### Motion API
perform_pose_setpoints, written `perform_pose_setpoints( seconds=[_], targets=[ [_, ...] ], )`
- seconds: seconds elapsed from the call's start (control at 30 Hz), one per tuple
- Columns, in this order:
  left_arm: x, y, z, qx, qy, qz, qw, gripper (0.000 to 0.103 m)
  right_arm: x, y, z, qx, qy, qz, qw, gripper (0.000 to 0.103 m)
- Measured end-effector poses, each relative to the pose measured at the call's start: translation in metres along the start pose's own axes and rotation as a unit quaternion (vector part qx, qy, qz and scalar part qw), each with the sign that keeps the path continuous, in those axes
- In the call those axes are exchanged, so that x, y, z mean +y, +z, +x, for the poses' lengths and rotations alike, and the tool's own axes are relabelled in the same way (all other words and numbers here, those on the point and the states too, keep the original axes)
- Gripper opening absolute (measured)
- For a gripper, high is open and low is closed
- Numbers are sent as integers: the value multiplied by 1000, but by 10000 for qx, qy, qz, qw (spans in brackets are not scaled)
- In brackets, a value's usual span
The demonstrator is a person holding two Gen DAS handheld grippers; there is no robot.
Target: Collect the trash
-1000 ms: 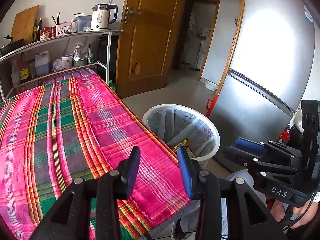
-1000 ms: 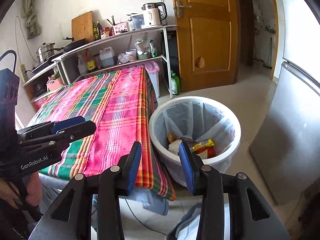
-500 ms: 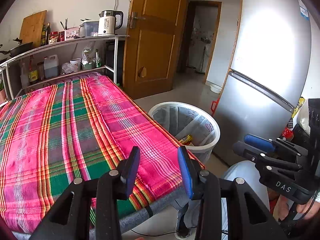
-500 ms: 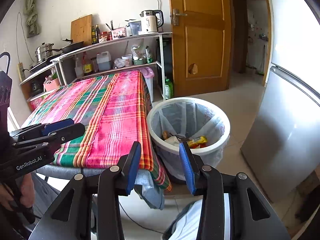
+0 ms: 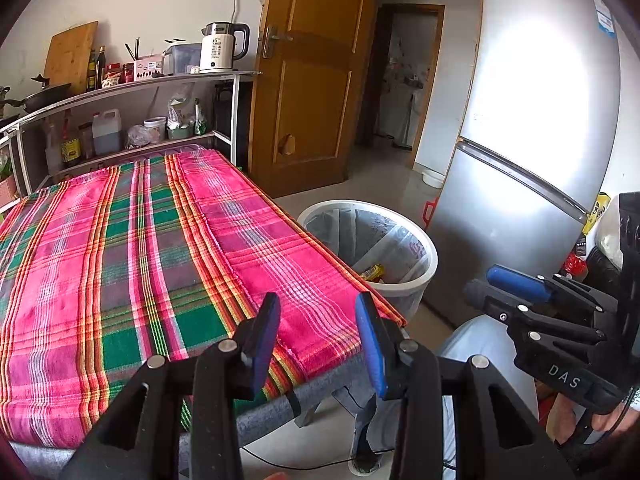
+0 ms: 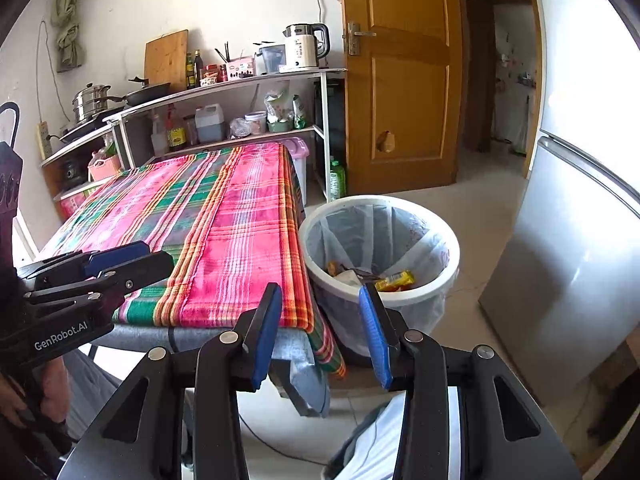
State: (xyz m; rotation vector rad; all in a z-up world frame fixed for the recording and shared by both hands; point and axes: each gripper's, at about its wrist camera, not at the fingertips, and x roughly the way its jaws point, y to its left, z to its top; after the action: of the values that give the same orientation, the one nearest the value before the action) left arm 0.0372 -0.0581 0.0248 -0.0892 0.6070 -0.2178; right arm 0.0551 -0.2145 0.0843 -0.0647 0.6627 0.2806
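Two grippers, both spread w/ nothing between the blue pads. Left gripper (image 5: 318, 338) hangs over the near edge of the table (image 5: 280, 408), which is covered w/ a pink-green plaid cloth (image 5: 120, 248); cloth top shows no trash. Right gripper (image 6: 320, 330) is off the table's near right corner, pointing toward the bin (image 6: 436, 292). From the left cam, the right gripper (image 5: 500, 286) shows at far right, also parted; from the right cam, the left gripper (image 6: 132, 258) shows at far left over the cloth edge.

Bin (image 5: 428, 276) is white, lined w/ a clear bag, on the floor just beside the table's right side, btw table and fridge (image 6: 580, 260). Trash is inside it: a yellow wrapper (image 6: 396, 280) plus other scraps near the bottom, too jumbled to sort out.

Behind the table: shelf (image 6: 240, 84) w/ kettle (image 6: 306, 46), bottles, pans. Wooden door (image 6: 400, 100) to the right of the shelf.
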Motion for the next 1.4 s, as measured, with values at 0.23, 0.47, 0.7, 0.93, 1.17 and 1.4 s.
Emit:
perform_pose_setpoints(
  seconds=[0.23,0.47,0.7,0.93,1.17,1.4],
  targets=[
    [0,-1,0,2,1,-9,10000,41,1,0,0,-4,-1,-11,10000,41],
    [1,-1,0,9,-12,-19,10000,41,0,-1,2,7,2,1,10000,41],
    [1,-2,0,14,-17,-24,10000,41,1,-1,2,11,2,-1,10000,41],
    [-1,-3,0,23,-26,-30,10000,41,1,-3,3,39,16,0,10000,41],
    [-1,-2,0,23,-22,-29,10000,41,1,-3,4,46,23,-6,10000,41],
    [-1,-4,1,35,-29,-37,10000,41,1,-4,4,42,25,-10,10000,41]
  ],
)
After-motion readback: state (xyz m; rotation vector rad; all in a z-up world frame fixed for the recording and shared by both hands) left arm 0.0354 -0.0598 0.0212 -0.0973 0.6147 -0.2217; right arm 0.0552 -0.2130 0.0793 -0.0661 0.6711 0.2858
